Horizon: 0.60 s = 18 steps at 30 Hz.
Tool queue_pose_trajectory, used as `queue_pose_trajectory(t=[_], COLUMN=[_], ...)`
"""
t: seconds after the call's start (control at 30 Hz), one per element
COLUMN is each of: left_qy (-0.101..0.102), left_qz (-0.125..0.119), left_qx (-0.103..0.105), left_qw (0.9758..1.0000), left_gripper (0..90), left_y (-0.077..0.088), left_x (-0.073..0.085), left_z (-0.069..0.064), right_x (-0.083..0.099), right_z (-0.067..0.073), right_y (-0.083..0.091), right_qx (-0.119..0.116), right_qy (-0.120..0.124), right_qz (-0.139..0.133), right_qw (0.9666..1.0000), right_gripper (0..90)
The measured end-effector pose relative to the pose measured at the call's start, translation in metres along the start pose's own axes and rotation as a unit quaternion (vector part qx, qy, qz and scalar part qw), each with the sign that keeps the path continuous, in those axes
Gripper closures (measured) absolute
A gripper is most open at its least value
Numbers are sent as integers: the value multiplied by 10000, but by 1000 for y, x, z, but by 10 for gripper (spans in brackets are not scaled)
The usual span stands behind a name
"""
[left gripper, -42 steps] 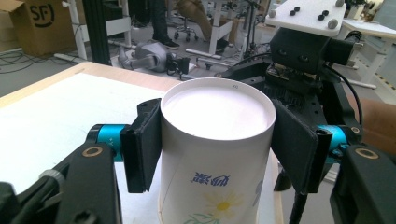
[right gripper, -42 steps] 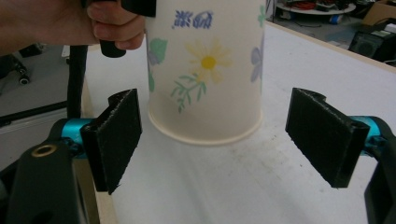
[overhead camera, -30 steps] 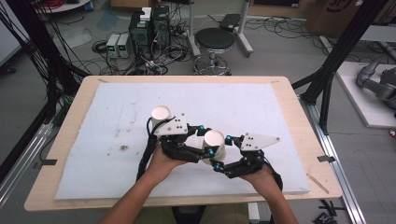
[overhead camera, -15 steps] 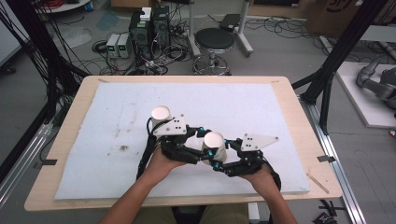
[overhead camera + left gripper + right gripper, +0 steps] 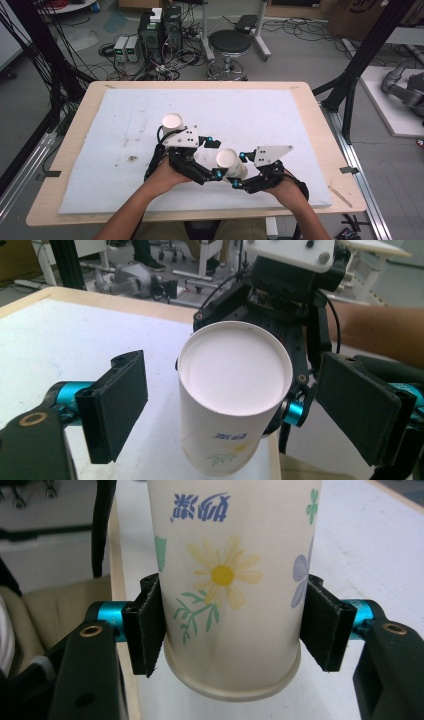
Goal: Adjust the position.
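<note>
Handover: flowered paper cup (image 5: 231, 164) upside down, mid-table near front edge. R gripper (image 5: 235, 630) clamped on cup. L gripper (image 5: 235, 415) jaws just opened, clear both sides. Second cup (image 5: 172, 123) at 10 o'clock. Withdraw L straight back; keep R grip gentle, avoid crushing.

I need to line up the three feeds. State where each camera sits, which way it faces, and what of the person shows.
High view: above the person's side, looking forward and down at the table; both forearms enter from below.
Left gripper view: on the left hand-held gripper, looking along open jaws at the cup; the person's other forearm shows behind.
Right gripper view: on the right hand-held gripper, clamped on the cup; no arm visible.
All three share that cup.
</note>
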<state>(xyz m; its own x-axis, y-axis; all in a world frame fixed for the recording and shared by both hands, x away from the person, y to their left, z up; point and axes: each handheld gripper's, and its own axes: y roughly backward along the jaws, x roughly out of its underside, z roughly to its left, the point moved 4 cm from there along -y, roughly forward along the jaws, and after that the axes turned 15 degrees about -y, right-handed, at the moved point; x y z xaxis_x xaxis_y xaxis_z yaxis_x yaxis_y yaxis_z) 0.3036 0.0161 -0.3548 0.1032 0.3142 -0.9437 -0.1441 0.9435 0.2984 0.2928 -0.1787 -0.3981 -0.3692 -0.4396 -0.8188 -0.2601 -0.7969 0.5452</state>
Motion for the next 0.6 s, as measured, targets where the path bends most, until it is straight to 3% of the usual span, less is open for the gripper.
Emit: queue_pose_trajectory(t=[0.23,0.37,0.6], left_qy=[-140,-172,-103], left_qz=[383,493,688], left_qx=[227,322,537], left_qw=[9989,9981,9961], left_gripper=[138,152,202], left_y=[0,-1,-3], left_x=[3,4,8], left_z=[-4,-6,-7], right_x=[-12,-16,-24], right_z=[8,11,18], right_y=[-2,-4,-8], right_qx=[38,14,101], right_qy=[435,532,790], right_qz=[534,736,1368], right_qw=[9976,9959,9874], right_gripper=[346,343,341])
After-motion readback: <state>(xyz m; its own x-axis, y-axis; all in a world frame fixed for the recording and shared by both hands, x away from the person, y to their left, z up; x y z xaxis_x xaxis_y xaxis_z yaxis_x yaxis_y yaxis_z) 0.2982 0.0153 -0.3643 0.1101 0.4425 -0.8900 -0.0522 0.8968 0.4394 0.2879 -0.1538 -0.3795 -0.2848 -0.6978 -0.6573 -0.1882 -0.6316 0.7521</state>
